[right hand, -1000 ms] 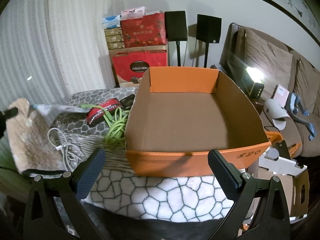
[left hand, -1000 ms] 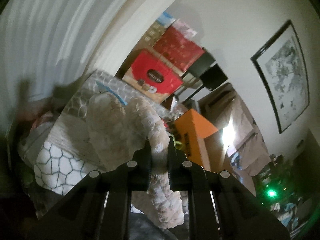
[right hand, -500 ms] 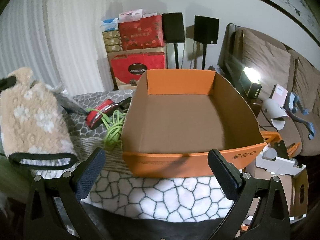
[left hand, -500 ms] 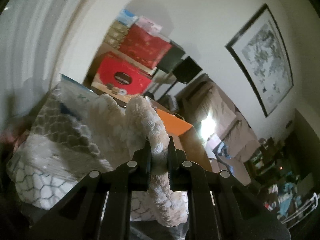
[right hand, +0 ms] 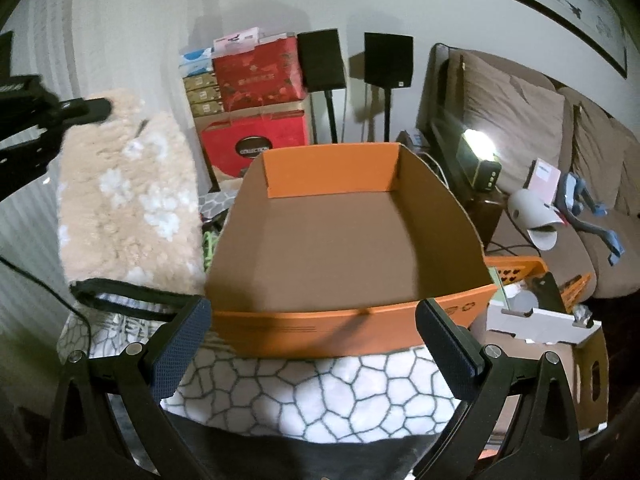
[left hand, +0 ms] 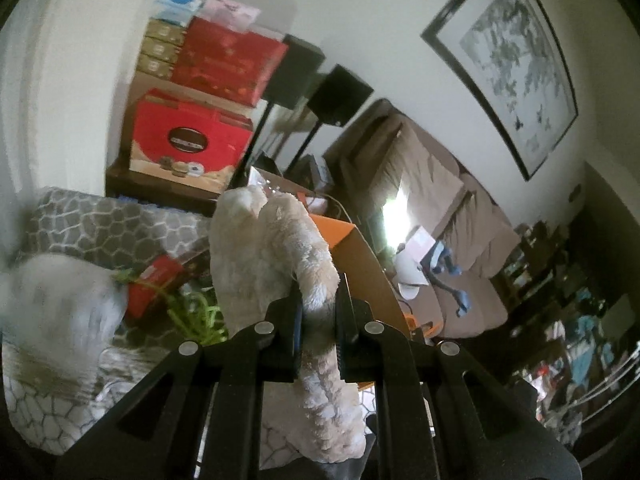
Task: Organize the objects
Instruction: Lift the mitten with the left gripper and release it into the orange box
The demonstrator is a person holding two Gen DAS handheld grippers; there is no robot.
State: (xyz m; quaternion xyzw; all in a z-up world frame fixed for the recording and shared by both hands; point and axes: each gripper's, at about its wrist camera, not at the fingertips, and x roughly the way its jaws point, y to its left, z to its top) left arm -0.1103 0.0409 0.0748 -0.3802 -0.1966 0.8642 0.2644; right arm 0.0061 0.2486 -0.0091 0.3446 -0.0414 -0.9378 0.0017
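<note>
A blanket (right hand: 320, 392) with a grey-and-white honeycomb print covers the surface; a brown sofa (right hand: 560, 128) fills the right of the frame, stacked red boxes (right hand: 256, 76) upper centre. The left gripper (left hand: 318, 316) pinches a beige fleece pouch (right hand: 124, 200), hanging long axis vertical, black-trimmed edge down, at left. The orange cardboard box (right hand: 352, 332), centre, is empty. The right gripper (right hand: 314, 344) is spread wide, holding nothing.

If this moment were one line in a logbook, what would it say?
left claw: shut on fluffy pouch, held in air beside box | right claw: open, holds nothing | box: nothing in it
</note>
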